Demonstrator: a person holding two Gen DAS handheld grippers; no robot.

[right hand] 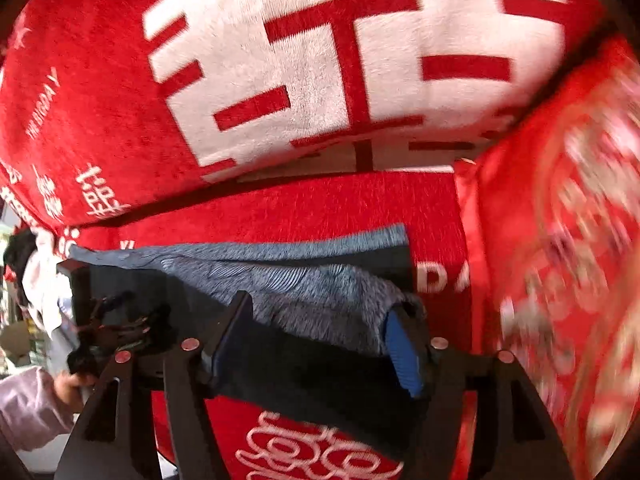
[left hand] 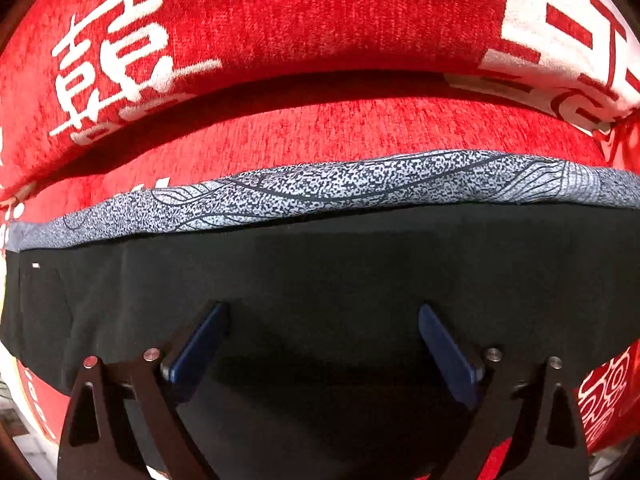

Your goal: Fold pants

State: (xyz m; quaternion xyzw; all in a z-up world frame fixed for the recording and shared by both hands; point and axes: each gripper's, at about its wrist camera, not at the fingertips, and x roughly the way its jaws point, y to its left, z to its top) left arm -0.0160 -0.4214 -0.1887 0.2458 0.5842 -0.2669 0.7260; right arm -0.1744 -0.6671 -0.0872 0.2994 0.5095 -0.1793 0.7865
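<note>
Left wrist view: pants [left hand: 320, 264], black with a grey speckled band, lie flat on the red cover [left hand: 320, 128], left gripper [left hand: 322, 340] and right gripper [right hand: 316, 336] both gaping and empty; limp, light cloth, so I'd pinch the band's corners.

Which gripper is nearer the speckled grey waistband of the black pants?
Right. The right gripper has the speckled grey waistband between its open fingers; the left gripper hovers open over black cloth, short of the band.

Red cushion [left hand: 280, 12] rises close behind the pants [left hand: 320, 264]; a bare red strip [left hand: 360, 128] between them stays free.
</note>
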